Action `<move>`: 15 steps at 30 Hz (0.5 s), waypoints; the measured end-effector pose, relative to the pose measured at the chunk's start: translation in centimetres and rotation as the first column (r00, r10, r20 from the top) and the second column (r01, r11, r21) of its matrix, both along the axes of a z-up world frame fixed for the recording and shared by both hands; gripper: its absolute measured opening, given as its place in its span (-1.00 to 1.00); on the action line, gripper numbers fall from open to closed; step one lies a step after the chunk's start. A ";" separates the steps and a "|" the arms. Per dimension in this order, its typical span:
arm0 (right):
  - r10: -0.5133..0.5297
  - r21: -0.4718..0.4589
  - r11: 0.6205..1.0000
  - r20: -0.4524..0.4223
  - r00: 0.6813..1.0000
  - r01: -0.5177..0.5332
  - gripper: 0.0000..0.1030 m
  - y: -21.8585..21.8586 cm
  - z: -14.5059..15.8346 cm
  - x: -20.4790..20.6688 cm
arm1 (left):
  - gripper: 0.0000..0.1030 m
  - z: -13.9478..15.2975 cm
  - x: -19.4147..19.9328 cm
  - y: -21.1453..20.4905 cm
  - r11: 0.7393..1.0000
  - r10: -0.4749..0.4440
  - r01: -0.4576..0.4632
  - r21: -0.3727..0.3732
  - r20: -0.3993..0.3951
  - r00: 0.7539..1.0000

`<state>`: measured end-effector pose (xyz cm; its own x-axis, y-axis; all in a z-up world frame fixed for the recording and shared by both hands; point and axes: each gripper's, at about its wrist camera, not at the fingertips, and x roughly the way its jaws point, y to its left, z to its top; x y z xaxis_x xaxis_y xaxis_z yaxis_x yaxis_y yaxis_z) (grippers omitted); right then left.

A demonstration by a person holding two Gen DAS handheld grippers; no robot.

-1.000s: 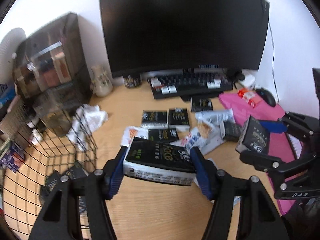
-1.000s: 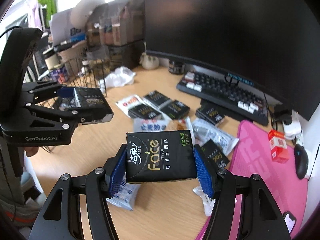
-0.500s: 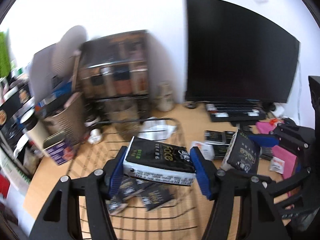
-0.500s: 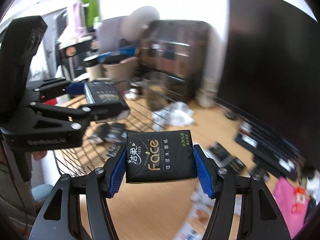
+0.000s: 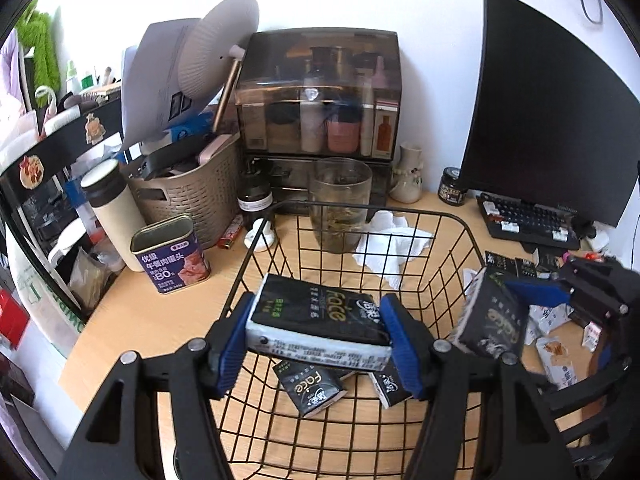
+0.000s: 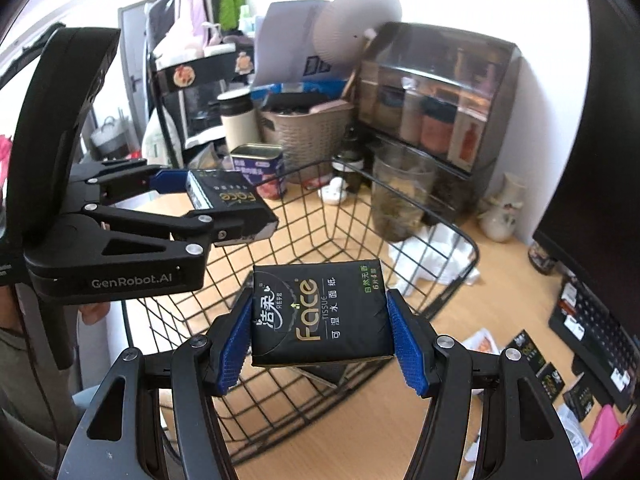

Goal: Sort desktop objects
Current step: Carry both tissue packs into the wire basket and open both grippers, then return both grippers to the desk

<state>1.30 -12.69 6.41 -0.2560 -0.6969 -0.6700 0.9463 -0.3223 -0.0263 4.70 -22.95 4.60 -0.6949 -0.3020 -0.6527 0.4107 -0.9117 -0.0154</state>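
My left gripper (image 5: 318, 344) is shut on a black Face tissue pack (image 5: 320, 320) and holds it above the black wire basket (image 5: 368, 210). Two black tissue packs (image 5: 310, 386) lie on the basket floor. My right gripper (image 6: 322, 336) is shut on another black Face tissue pack (image 6: 318, 312), held over the basket's near right edge (image 6: 452, 232). In the left wrist view the right gripper's pack (image 5: 490, 320) sits at the basket's right side. In the right wrist view the left gripper (image 6: 192, 208) holds its pack (image 6: 232, 204) over the basket's left side.
Behind the basket stand a glass cup (image 5: 340, 204), crumpled white tissue (image 5: 394, 244), a purple tin (image 5: 170, 256), a woven bin (image 5: 188, 196) and a tinted cabinet (image 5: 320, 92). Monitor (image 5: 552, 112), keyboard (image 5: 528, 220) and loose packets (image 6: 540, 364) lie to the right.
Both grippers have swung left from the packets in front of the keyboard to above the wire basket, each still holding its tissue pack.
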 end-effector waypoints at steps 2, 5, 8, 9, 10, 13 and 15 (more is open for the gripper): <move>-0.007 0.010 1.000 -0.022 1.000 0.008 0.25 -0.7 -0.3 0.1 | 0.38 0.0 0.1 -0.5 1.000 0.011 -0.011 0.024 -0.015 1.000; -0.014 0.009 1.000 -0.003 1.000 0.014 0.27 -0.7 -0.5 -0.2 | 0.55 0.1 0.3 -0.8 0.999 0.023 -0.022 0.040 -0.021 1.000; -0.016 0.004 1.000 0.000 1.000 0.016 0.28 -0.4 -0.5 -0.3 | 0.55 0.3 0.3 -0.6 0.999 0.032 -0.032 0.029 -0.021 0.999; -0.019 0.004 1.000 -0.003 1.000 0.019 0.28 -0.3 -0.5 -0.3 | 0.55 0.2 0.3 -0.7 0.999 0.027 -0.026 0.032 -0.022 0.999; -0.022 0.003 1.000 -0.005 1.000 0.022 0.28 0.0 -0.4 -0.3 | 0.55 0.3 0.2 -0.6 0.999 0.020 -0.019 0.032 -0.021 1.000; -0.036 -0.003 0.999 -0.008 0.999 0.036 0.28 0.9 -0.1 -0.4 | 0.55 0.5 0.0 0.4 1.000 -0.005 0.006 0.027 -0.025 1.000; -0.053 -0.008 0.999 -0.013 0.999 0.053 0.28 2.1 0.2 -0.7 | 0.55 0.7 -0.2 1.3 0.999 -0.027 0.028 0.022 -0.027 0.999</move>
<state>0.65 -10.57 6.59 -0.3012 -0.6875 -0.6608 0.9276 -0.3719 -0.0358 4.45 -21.61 5.28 -0.7197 -0.2680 -0.6404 0.3846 -0.9219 -0.0463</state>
